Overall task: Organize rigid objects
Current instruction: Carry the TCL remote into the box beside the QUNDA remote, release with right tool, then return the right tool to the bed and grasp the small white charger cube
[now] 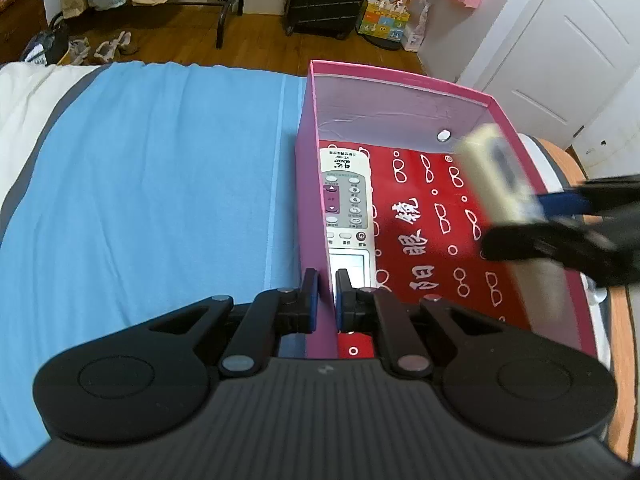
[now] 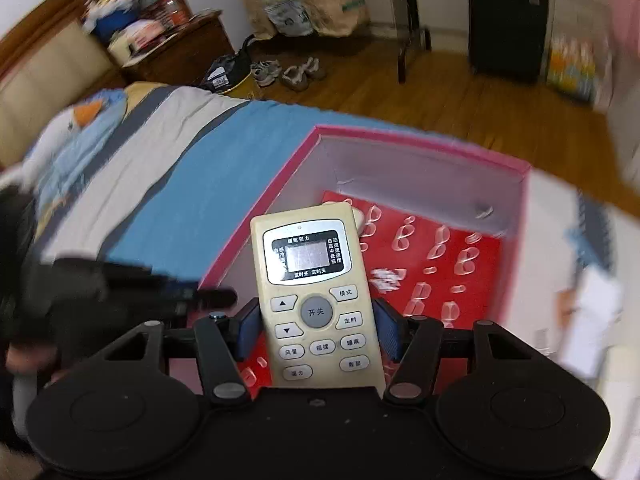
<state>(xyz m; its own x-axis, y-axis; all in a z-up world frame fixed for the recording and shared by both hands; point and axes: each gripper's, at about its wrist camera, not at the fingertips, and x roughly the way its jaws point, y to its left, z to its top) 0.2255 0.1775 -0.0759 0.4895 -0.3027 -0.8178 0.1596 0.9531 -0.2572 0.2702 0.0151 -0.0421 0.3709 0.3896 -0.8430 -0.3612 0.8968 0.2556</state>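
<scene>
bed (image 1: 140, 180): I see blue sheet | on it: pink box (image 1: 310, 200), stuffed penguin toy (image 2: 80, 136) near the headboard

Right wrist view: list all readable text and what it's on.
Yellowed cream remote held in the right tool:
"开关" round grey button
"模式", "定时", "睡眠", "风量", "摇摆", "强力" buttons
"定时开 定时关" under the screen
Pink box's red patterned liner: characters too blurred
Paper bags: print unreadable

Both handheld grippers are matte black plastic: a ribbed central body flanked by two round discs, with angled link arms joined by silver rivets. The left gripper (image 1: 325, 294) carries short black fingers (image 1: 309, 300) faced with blue pads, and the right gripper (image 2: 316, 330) shows the same blue-lined fingers (image 2: 387, 330).
</scene>
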